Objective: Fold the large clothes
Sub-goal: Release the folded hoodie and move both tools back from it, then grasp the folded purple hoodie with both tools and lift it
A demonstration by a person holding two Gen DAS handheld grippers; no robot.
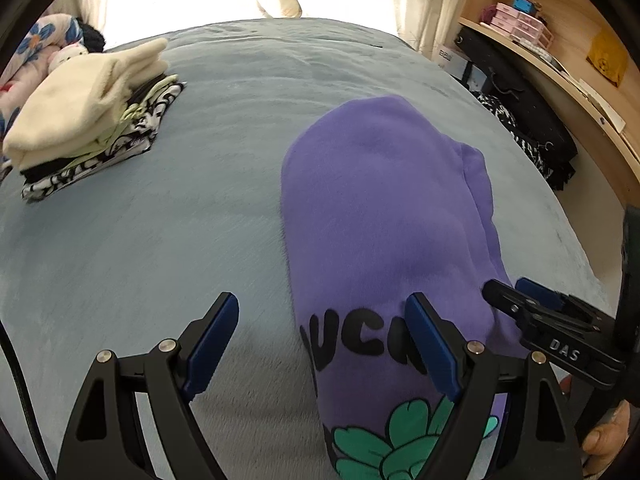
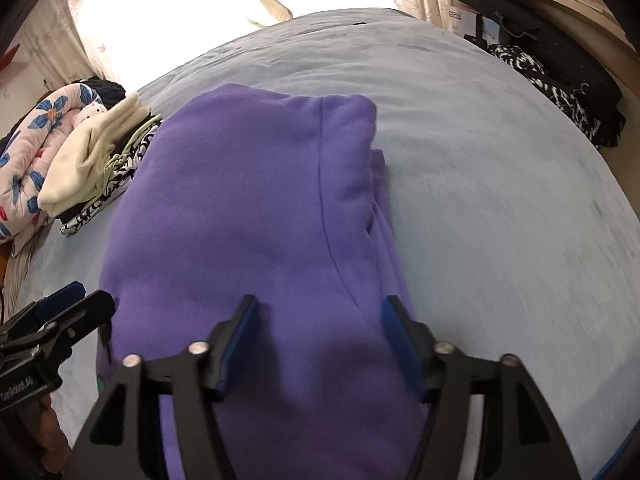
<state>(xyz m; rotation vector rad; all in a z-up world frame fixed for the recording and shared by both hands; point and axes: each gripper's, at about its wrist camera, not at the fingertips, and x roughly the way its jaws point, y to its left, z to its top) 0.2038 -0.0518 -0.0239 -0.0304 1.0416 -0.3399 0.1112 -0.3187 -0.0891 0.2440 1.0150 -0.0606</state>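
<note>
Down at the bottom of both wrist views you've got the purple sweatshirt (image 1: pixel 380 208) lying folded on the grey-blue bed cover (image 1: pixel 140 240), and honestly the whole next move hangs on how it lines up with the two grippers. Its long axis runs from the bottom of the frame up toward the middle, basically straight away from the fingers.

From the left wrist view, the left gripper (image 1: pixel 324 344) is spread wide with nothing pinched; the sweatshirt's printed near end sits lower right, so only its right finger overlaps the cloth and the other hangs over bare cover.

The right gripper (image 2: pixel 320 340) has its jaws apart too, nothing clamped as far as I can see, and it sits squarely over the near end, fabric under both fingers. So I'd say the right one is nearer to the garment's middle, the left is off on its left edge.

Upper left there's a stack of folded clothes (image 1: pixel 88 116), well apart from the sweatshirt. My guess is that's where it ends up.
</note>
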